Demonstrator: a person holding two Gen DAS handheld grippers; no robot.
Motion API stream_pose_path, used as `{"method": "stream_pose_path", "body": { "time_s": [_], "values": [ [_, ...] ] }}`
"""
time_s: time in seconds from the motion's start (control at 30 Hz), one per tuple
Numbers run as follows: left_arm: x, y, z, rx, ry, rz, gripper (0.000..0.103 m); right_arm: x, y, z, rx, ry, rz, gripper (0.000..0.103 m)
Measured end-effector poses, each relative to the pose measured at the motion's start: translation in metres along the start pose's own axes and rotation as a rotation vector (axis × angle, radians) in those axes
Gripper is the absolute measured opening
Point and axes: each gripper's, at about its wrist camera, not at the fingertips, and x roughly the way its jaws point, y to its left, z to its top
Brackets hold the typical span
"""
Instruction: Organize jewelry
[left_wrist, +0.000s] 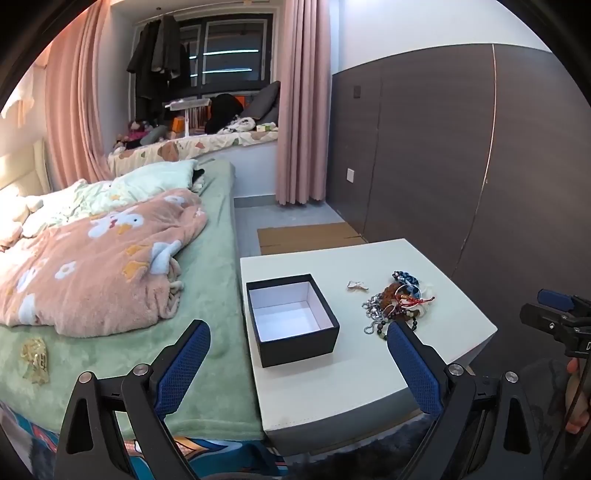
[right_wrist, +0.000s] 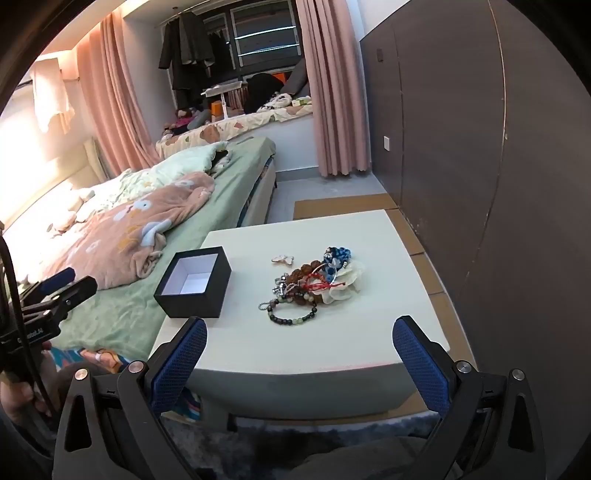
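Note:
A black box (left_wrist: 291, 319) (right_wrist: 194, 282) with a white, empty inside stands open on the left part of a small white table (left_wrist: 332, 384) (right_wrist: 306, 347). To its right lies a heap of jewelry (left_wrist: 397, 301) (right_wrist: 314, 282): bead bracelets, chains, a blue piece and a white fabric piece. A small pale butterfly piece (left_wrist: 357, 285) (right_wrist: 282, 259) lies apart behind the heap. My left gripper (left_wrist: 299, 332) hangs open before the box, nothing between its fingers. My right gripper (right_wrist: 300, 332) is open too, short of the table's near edge, holding nothing.
A bed (left_wrist: 207, 332) with a green sheet and a pink blanket (left_wrist: 96, 258) borders the table on the left. A dark wardrobe wall (left_wrist: 461, 155) runs along the right. Cardboard (left_wrist: 310, 236) lies on the floor behind the table. A hand (left_wrist: 578, 406) holds the other gripper at the right edge.

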Motion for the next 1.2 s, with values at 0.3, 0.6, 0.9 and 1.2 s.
{"method": "stream_pose_path", "body": {
  "time_s": [0.3,0.6,0.9,1.2],
  "values": [
    [-0.001,0.000,-0.001,0.002,-0.001,0.002,0.097,-0.002,-0.004,0.001,0.005,-0.001,0.002,0.101],
    [0.003,0.004,-0.001,-0.010,0.011,0.001,0.097,-0.002,-0.004,0.000,0.009,-0.004,0.005,0.101],
    [0.005,0.003,-0.002,-0.003,0.014,0.002,0.097,-0.002,-0.005,0.001,0.008,-0.002,0.005,0.101],
    [0.014,0.003,-0.002,0.002,0.052,-0.014,0.097,0.004,-0.013,0.002,0.039,0.047,0.015,0.101]
  ]
}}
